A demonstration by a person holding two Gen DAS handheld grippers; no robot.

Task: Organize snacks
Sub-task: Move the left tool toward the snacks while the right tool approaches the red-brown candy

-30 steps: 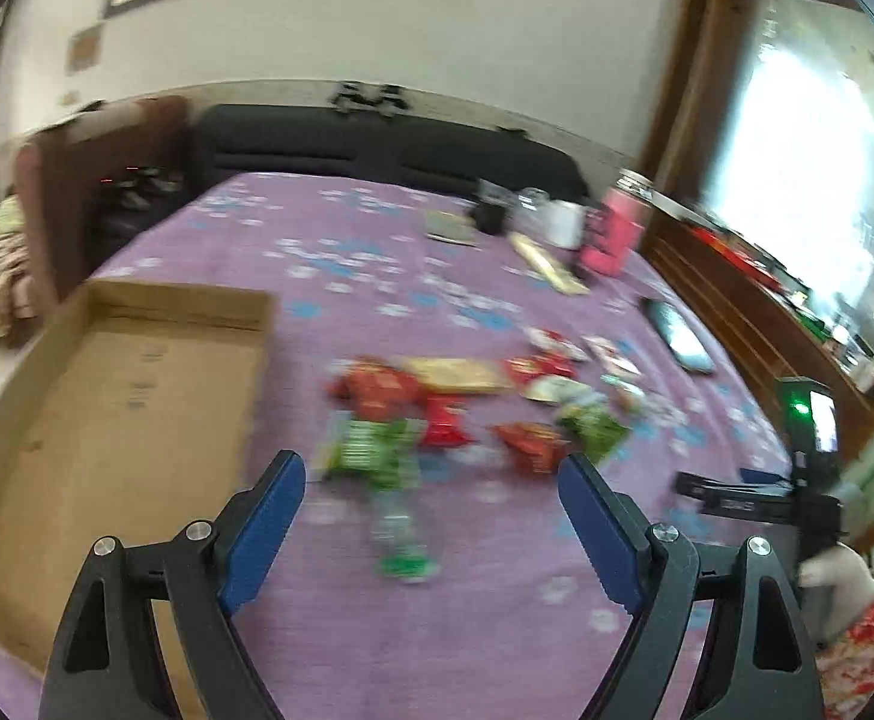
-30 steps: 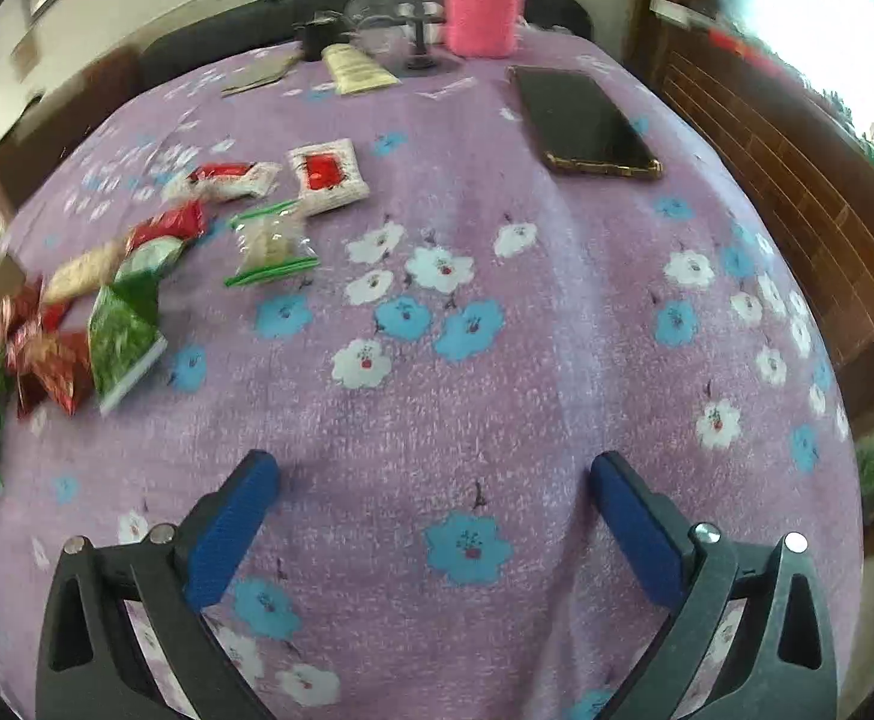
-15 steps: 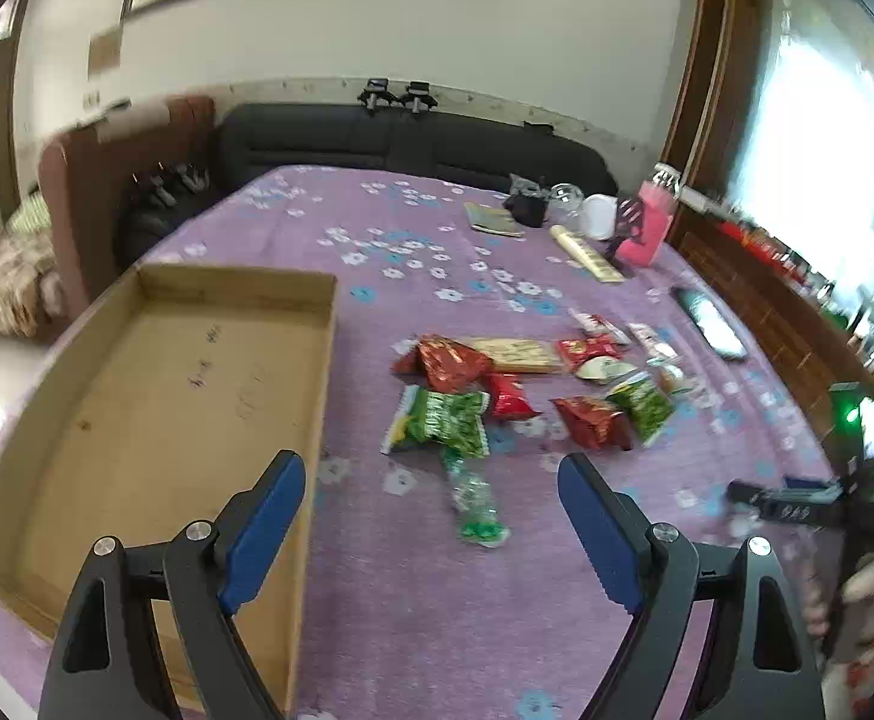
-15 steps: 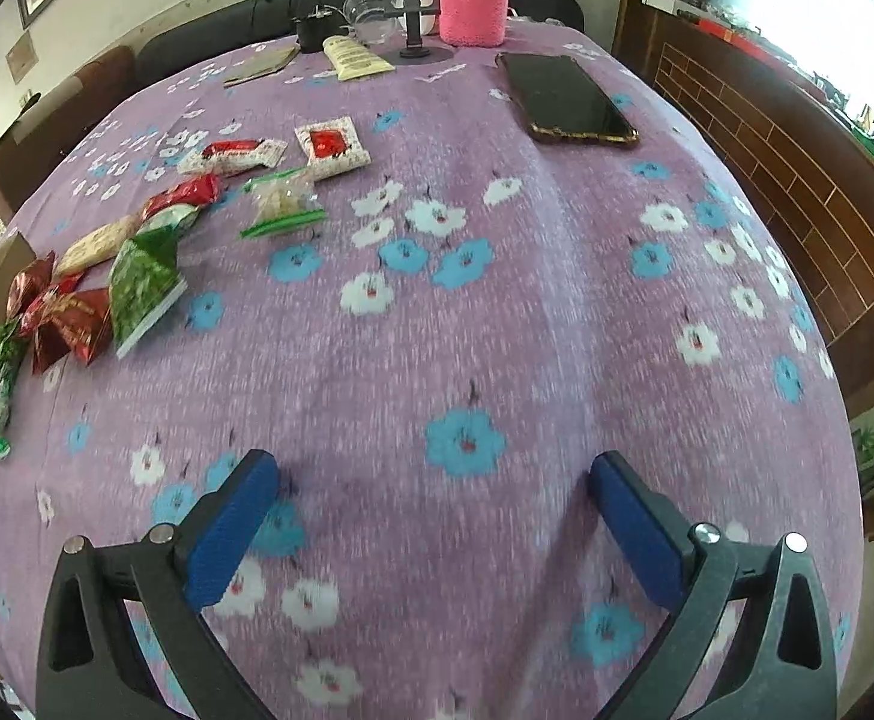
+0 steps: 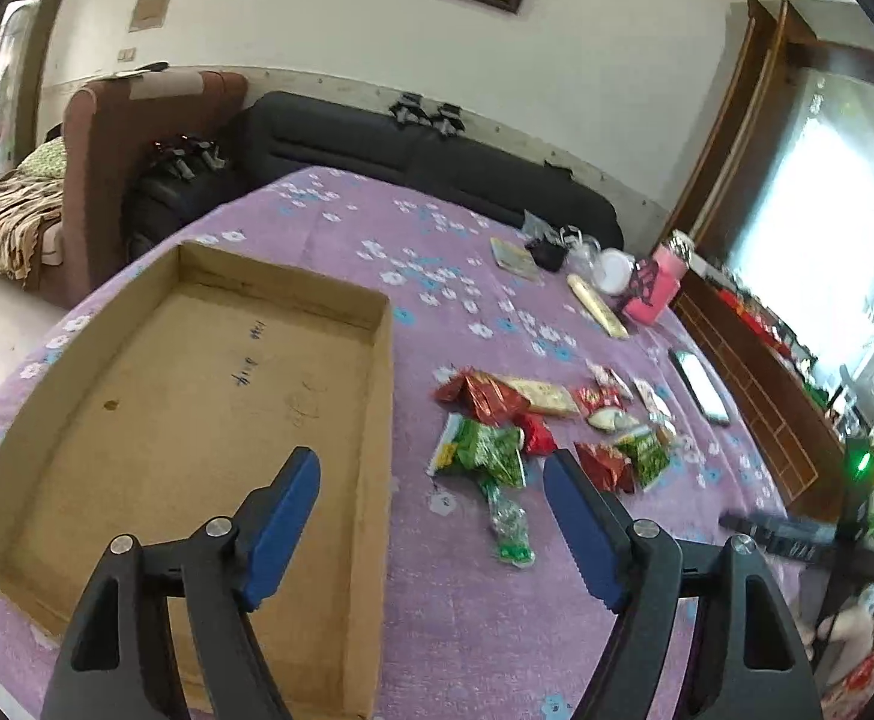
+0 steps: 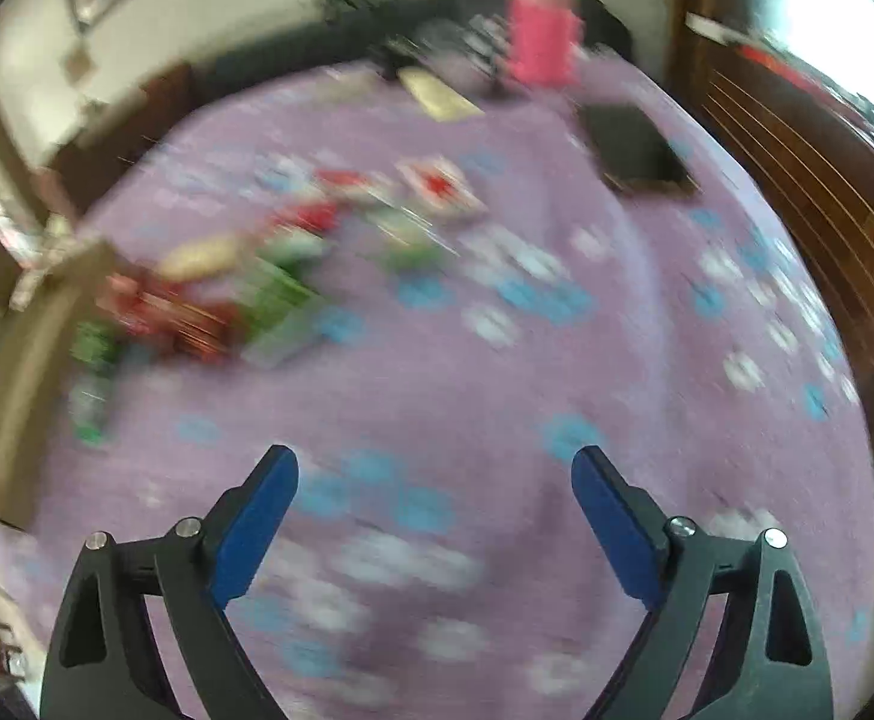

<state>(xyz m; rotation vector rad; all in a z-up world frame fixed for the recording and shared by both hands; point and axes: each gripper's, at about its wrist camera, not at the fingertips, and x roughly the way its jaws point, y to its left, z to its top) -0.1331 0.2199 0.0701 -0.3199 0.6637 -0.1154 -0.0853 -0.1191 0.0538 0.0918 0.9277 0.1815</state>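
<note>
Left gripper (image 5: 431, 474) fingers spread above cardboard tray's (image 5: 380, 396) right wall.

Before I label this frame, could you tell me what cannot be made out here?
- Right wrist view: motion blur smears the snack packets; kinds unreadable.
- Left wrist view: the cardboard box has its near corner hidden behind the left gripper fingers.
- Left wrist view: handwriting inside the box is too small to read.
</note>
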